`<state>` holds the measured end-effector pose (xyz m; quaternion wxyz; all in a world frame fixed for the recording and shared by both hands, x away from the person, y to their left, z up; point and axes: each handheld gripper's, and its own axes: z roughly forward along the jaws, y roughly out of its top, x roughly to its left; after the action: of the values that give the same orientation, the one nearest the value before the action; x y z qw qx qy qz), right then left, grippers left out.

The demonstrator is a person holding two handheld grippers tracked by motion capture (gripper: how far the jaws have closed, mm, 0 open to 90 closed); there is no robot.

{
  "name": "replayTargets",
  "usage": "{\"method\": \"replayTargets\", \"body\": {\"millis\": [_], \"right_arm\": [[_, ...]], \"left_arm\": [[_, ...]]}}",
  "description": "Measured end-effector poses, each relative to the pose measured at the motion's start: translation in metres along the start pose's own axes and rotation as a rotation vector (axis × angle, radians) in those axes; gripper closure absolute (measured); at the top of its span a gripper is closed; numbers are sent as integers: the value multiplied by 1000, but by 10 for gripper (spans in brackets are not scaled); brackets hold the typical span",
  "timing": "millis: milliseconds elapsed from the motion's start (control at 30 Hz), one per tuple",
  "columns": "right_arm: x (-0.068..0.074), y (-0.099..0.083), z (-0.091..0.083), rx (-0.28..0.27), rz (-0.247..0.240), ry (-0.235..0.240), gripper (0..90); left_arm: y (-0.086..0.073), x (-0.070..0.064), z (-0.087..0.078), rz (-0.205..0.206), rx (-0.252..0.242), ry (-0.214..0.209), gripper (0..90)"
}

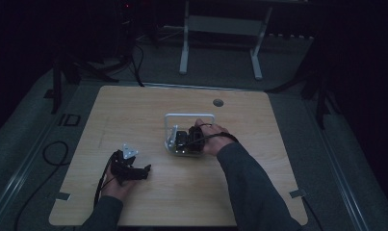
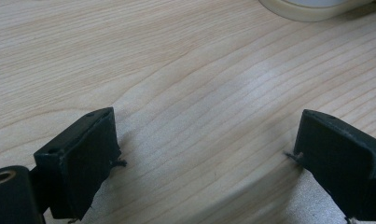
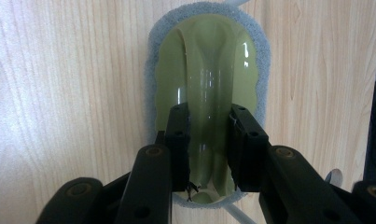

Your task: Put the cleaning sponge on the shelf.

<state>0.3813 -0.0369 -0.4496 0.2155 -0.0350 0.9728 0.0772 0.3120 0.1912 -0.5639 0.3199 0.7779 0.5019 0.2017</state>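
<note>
Left tool (image 1: 142,170) rested on worktop (image 1: 134,106), jaws spread, nothing between. Right tool (image 3: 208,140) pinched raised handle ridge of green scrubber (image 3: 209,70), grey sponge rim, lying flat beside white wire rack (image 1: 189,117) at worktop centre. Step: grasp secured. Next likely: lift straight up, keeping pinch firm.

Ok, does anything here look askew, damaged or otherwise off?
Nothing stands out. The right hand-held gripper is shut squarely on the raised ridge of the green scrubber, which lies flat on the table. The left hand-held gripper is open over bare wood. No spill or damage.
</note>
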Motion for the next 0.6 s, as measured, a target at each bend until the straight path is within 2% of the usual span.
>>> {"method": "replayTargets", "body": {"millis": [167,600], "right_arm": [[-1,-1,6,20,-2,-2,717],[-3,2,14,30,-19,-14,717]], "left_arm": [[0,0,0,0,0,0,64],[0,0,0,0,0,1,64]]}}
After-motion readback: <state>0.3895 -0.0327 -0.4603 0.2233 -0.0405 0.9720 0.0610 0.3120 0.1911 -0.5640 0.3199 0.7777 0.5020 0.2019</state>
